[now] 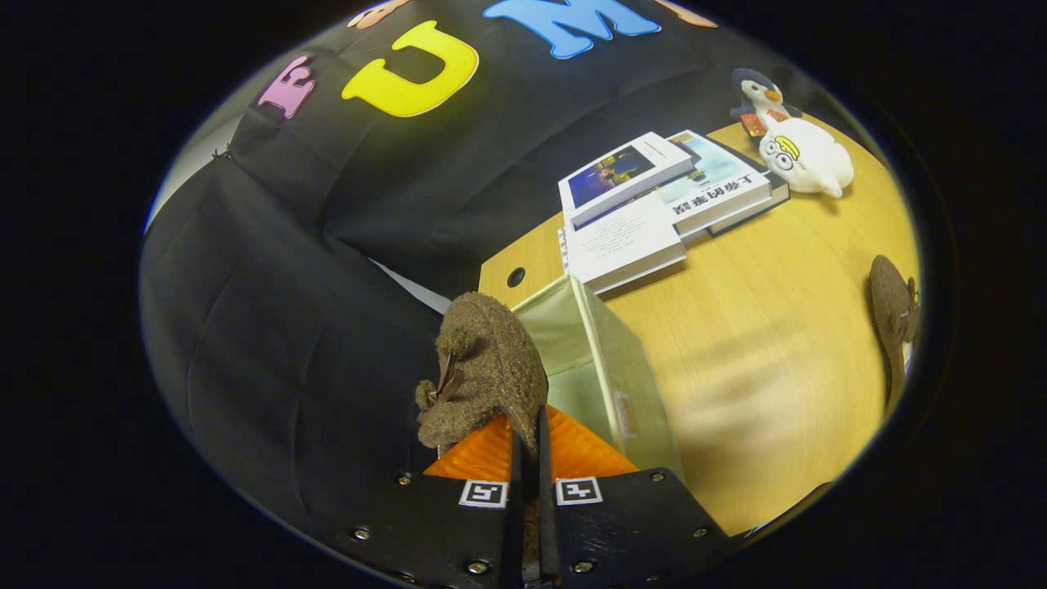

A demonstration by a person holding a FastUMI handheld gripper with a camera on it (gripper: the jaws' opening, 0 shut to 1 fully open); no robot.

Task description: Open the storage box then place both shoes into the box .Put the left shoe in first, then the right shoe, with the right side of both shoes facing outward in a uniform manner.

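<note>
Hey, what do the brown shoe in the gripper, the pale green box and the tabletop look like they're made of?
Brown shoe, pinched between the gripper fingers: fuzzy, matte, looks like fleece or boucle fabric. Pale green storage box: woven-looking cloth over stiff panels, with lighter edge binding. Tabletop: smooth yellowish wood grain with a soft sheen, likely laminate or veneer.

Brown fuzzy shoe [488,368]; pale green, maybe cream, box [609,360].
</note>
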